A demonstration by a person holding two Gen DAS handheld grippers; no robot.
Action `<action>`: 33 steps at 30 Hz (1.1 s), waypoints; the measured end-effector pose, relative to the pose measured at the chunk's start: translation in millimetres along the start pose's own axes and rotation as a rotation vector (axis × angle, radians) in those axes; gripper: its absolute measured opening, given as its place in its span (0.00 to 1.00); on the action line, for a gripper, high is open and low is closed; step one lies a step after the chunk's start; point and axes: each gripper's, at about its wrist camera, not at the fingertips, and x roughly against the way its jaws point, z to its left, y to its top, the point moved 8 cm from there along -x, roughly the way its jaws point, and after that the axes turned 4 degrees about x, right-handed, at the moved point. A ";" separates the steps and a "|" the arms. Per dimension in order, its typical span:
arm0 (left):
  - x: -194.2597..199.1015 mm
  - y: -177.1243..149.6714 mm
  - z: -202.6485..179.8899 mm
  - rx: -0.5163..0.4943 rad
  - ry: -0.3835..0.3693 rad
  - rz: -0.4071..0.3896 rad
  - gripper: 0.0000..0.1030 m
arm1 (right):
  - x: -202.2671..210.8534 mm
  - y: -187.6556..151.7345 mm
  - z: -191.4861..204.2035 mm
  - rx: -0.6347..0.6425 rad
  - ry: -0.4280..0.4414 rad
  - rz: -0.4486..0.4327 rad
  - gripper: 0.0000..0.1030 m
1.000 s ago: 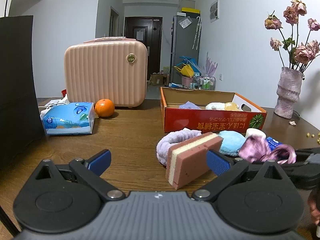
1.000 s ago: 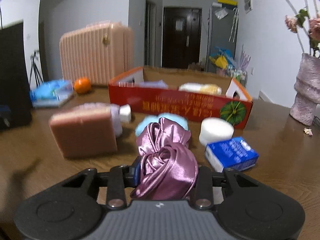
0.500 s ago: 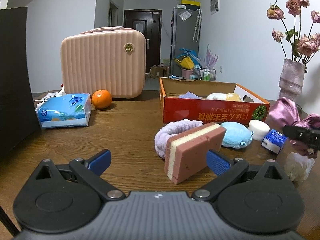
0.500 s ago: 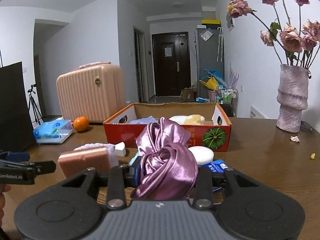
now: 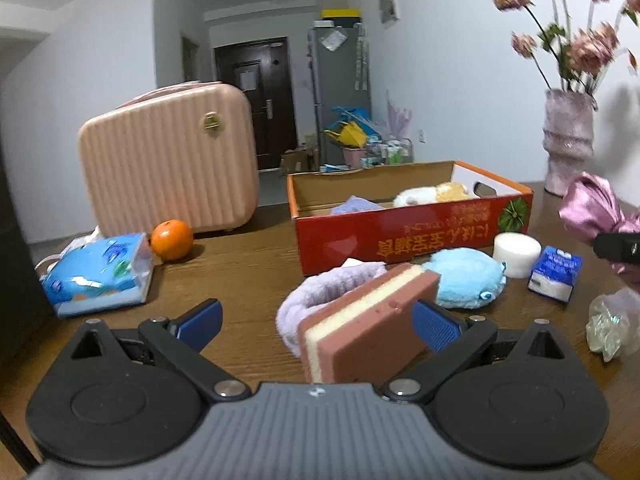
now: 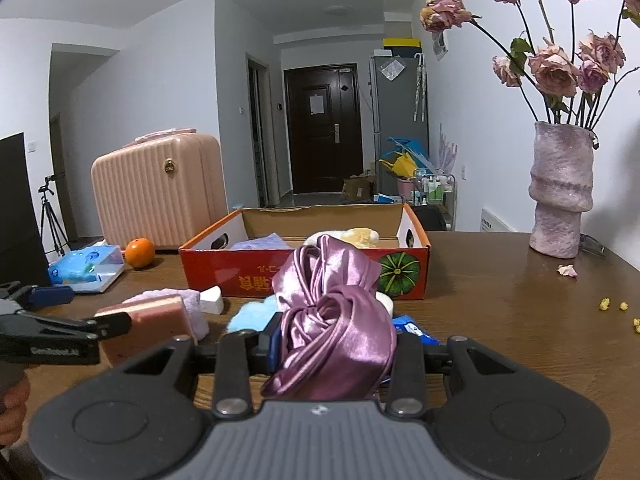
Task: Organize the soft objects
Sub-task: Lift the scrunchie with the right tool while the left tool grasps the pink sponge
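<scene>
Right gripper clamped tight on a bundle of purple satin cloth, pads pressed into the folds on both sides, bundle raised off the wooden table. Directly ahead of those fingers, beyond the cloth: an open red cardboard box holding a lavender cloth and a pale plush toy. Ahead and to the right, well apart, a pink vase with dried roses. Below the cloth and partly hidden by it, a blue tissue pack and a white round sponge.

Left gripper wide open, blue pads spread, gripping nothing. Pink-and-cream layered sponge lying between the fingers toward the right pad (contact with that pad impossible to judge). Just behind the sponge, touching it, a lilac fluffy headband. Ahead and to the right: a light-blue plush, then the white round sponge, then the blue tissue pack. Farther right, near the picture's edge, a crumpled clear plastic bag. Ahead and to the left: a blue pack of tissues, an orange just beside it, a pink ribbed case behind both. Seen from the left camera, purple satin cloth held aloft at far right, in front of the box's right end and level with its rim.
</scene>
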 end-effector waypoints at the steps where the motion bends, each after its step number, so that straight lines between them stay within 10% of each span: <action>1: -3.4 0.3 -2.6 -0.016 -0.007 0.001 1.00 | 0.0 -0.3 -0.7 -0.002 -0.001 0.001 0.35; 16: -19.5 -17.5 -30.9 -0.076 -0.177 0.084 0.53 | 2.4 -0.6 -0.2 0.001 0.012 -0.002 0.35; 25: -6.1 -26.3 -58.4 -0.100 -0.195 0.086 0.75 | 3.8 -2.5 -2.0 -0.002 0.010 0.002 0.35; 33: -32.4 -21.7 -52.0 -0.009 -0.138 0.133 0.52 | 1.9 -4.3 -2.0 -0.004 0.007 0.009 0.35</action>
